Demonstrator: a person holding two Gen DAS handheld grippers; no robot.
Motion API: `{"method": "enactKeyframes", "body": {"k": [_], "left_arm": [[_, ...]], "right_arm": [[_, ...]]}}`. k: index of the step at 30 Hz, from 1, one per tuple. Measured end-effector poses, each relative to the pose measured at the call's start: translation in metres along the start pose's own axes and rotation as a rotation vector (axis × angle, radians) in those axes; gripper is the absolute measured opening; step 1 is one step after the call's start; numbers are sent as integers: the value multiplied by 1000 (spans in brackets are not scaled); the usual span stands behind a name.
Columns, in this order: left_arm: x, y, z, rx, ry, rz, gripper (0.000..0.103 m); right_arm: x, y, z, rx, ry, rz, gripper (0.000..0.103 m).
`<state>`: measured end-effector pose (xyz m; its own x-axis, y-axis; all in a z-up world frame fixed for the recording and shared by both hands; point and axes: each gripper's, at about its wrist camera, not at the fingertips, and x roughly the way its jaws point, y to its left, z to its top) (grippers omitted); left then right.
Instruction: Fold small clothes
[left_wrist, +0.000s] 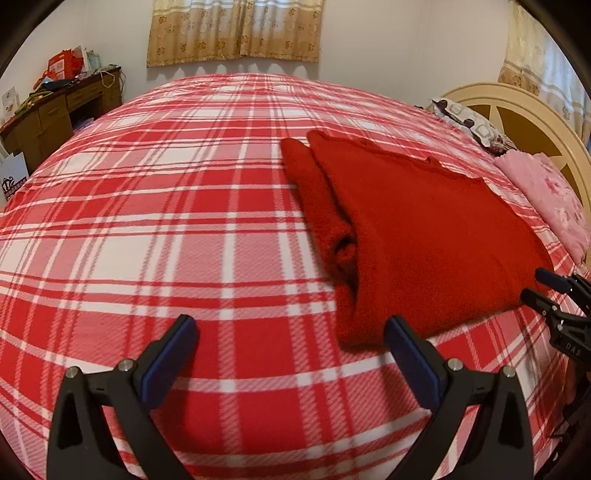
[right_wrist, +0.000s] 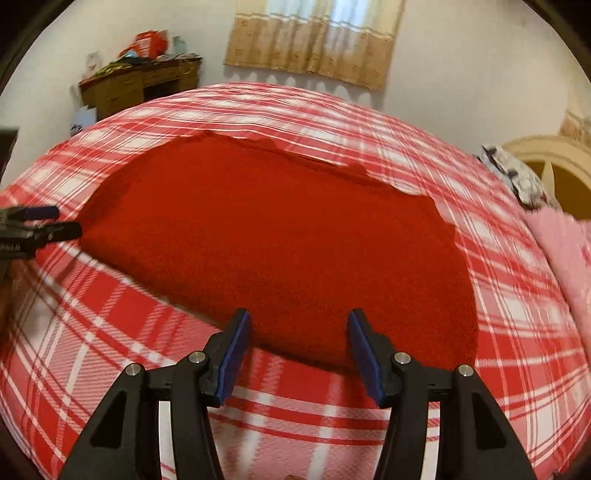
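Both the left gripper (left_wrist: 290, 334) and the right gripper (right_wrist: 300, 328) are matte black plastic with triangular cut-outs in their arms, round silver screws at the pivots and flat blue pads lining the jaws. The right one bears small white letters.

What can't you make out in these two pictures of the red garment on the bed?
- Red knitted garment: underside folds hidden by its top layer, both views.
- Brown wooden desk: clutter too small in the left view, blurred in the right.
- Right gripper: cut off by the left view's edge.
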<state>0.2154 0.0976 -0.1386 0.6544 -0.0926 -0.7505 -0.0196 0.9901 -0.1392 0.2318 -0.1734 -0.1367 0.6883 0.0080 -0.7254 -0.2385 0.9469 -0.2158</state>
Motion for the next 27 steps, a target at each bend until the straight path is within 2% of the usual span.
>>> {"method": "enactKeyframes", "body": {"k": [6, 9, 13, 18, 20, 24, 27], "left_arm": [[-1, 28, 6, -49, 16, 15, 103], [2, 39, 15, -76, 29, 1, 103], [10, 51, 30, -116, 34, -26, 103], [24, 62, 44, -241, 49, -164, 103], [27, 60, 49, -255, 47, -201, 103], [40, 50, 60, -290, 73, -339, 103], [47, 38, 66, -274, 67, -356, 103]], "right_arm": [[-3, 31, 8, -41, -22, 55, 56], [-5, 53, 12, -105, -44, 59, 61], [-5, 86, 17, -182, -64, 66, 61], [0, 125, 25, -278, -96, 56, 61], [3, 139, 29, -315, -104, 50, 61], [12, 162, 35, -372, -111, 22, 61], [18, 171, 39, -394, -125, -20, 61]]}}
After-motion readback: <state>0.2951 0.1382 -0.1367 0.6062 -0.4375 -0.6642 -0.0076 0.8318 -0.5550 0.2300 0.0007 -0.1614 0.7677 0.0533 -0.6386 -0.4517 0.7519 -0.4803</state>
